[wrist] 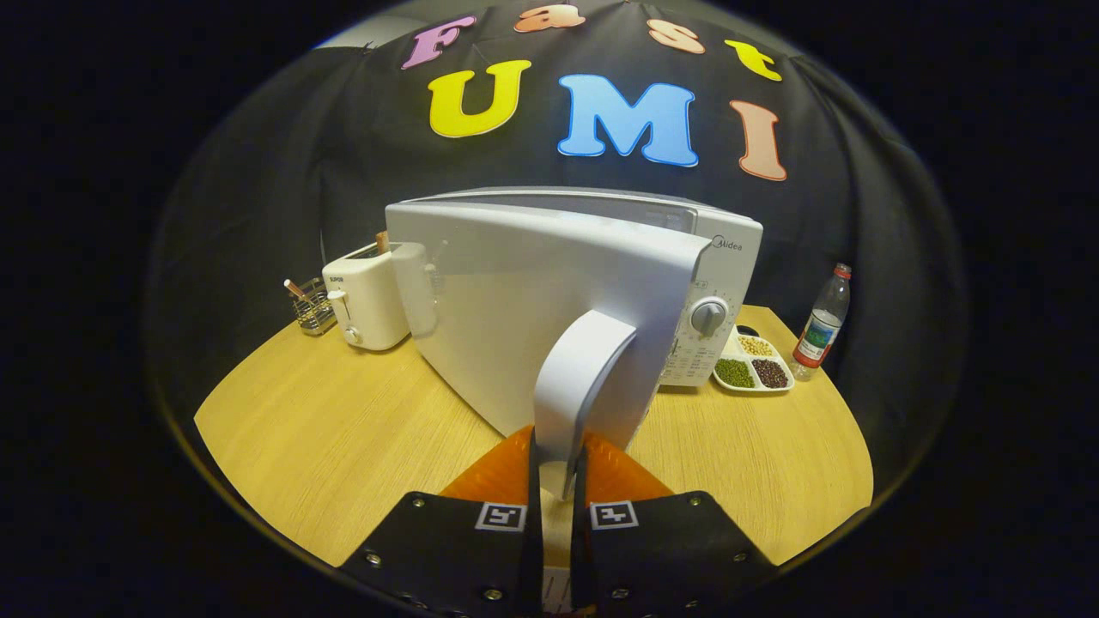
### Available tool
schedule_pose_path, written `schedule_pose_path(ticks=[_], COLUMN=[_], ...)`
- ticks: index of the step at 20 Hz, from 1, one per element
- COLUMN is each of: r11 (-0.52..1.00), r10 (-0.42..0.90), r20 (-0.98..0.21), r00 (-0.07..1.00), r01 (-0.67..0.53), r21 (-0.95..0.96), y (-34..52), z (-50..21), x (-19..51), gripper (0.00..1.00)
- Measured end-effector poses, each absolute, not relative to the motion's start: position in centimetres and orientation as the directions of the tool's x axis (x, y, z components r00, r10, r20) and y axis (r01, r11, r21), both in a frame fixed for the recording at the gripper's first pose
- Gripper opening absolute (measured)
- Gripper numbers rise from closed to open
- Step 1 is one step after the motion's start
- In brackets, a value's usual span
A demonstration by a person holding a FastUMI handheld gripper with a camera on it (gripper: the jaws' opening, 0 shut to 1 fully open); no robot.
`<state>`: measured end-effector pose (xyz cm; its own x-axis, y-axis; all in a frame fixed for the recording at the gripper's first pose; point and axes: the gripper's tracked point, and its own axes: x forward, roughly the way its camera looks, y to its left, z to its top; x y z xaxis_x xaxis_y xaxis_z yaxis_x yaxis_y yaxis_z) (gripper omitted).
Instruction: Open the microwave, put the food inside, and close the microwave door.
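A white microwave (725, 266) stands on the wooden table (343, 438), its control dial (709, 316) facing me. Its door (524, 300) is swung partly open toward me, hinged on the side near the toaster. The curved white door handle (577, 378) runs down between my fingers, and my gripper (558, 481) is shut on its lower end. A divided white dish of beans (754, 365), green, pale and dark red, lies beside the microwave below the dial. The microwave's inside is hidden behind the door.
A white toaster (367, 296) and a small wire rack (312, 307) stand beyond the door's hinged edge. A clear water bottle with a red cap (822, 324) stands past the bean dish near the table's edge.
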<state>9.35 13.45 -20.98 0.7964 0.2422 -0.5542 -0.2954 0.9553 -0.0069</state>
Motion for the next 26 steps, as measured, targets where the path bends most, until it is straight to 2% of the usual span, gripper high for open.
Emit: schedule_pose_path(ticks=[10,26], r11=[0.943,0.925], r10=[0.273,0.306], r20=[-0.532,-0.477], r00=[0.801,0.824], r01=[-0.331,-0.377], r21=[-0.015,-0.057], y=[20.0,31.3], z=[-20.5,-19.8], x=[2.5,-4.0], gripper=[0.12,0.13])
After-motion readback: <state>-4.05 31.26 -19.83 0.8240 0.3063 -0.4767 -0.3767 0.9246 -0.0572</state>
